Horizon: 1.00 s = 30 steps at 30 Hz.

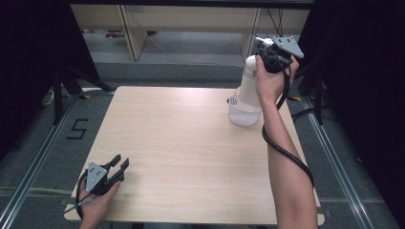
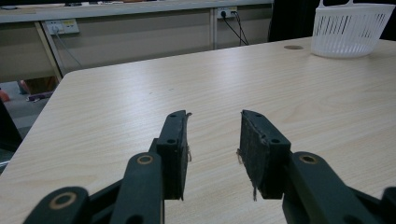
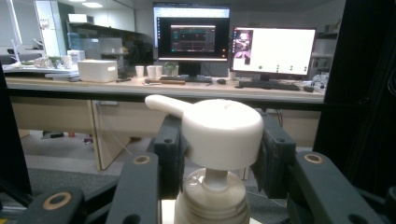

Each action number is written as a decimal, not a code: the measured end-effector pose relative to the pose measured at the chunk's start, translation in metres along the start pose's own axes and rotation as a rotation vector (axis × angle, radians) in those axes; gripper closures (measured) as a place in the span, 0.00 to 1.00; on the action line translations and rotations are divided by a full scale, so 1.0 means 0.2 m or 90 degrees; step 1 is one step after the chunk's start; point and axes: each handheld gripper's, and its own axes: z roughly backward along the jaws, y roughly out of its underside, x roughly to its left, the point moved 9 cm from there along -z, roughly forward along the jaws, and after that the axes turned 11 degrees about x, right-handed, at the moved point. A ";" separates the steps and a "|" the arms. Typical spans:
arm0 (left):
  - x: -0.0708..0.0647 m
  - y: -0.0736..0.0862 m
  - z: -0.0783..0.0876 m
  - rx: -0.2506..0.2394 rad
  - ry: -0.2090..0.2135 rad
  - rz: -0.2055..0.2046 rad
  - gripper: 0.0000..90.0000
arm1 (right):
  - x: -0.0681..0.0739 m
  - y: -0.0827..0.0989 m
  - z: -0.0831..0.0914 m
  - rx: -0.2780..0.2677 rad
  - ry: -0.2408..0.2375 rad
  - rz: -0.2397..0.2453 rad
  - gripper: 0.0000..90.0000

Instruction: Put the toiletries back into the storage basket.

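Gripping the white cap of a pump bottle (image 1: 249, 85), my right gripper (image 1: 267, 53) has its jaws closed against both sides of the pump head (image 3: 222, 133), with the spout pointing off to one side. The bottle stands upright, long axis vertical, its base inside a white basket (image 1: 243, 116) at the far right corner of the table (image 1: 191, 152). My right gripper sits directly above the basket, so I judge that any coming move runs straight along the bottle's axis, with only the basket's rim in the way. My left gripper (image 1: 118, 166) rests well apart from the basket, at the near left corner, jaws wide open and empty.
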 end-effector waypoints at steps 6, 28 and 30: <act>0.00 0.00 0.00 -0.001 0.001 0.000 0.68 | -0.01 -0.01 -0.02 0.000 0.002 -0.003 0.66; 0.00 0.00 0.00 0.000 0.003 -0.003 0.68 | -0.01 0.05 -0.11 0.022 0.001 -0.006 0.66; 0.00 0.00 0.00 0.001 0.003 -0.002 0.68 | 0.00 0.06 -0.12 0.025 0.000 -0.012 0.66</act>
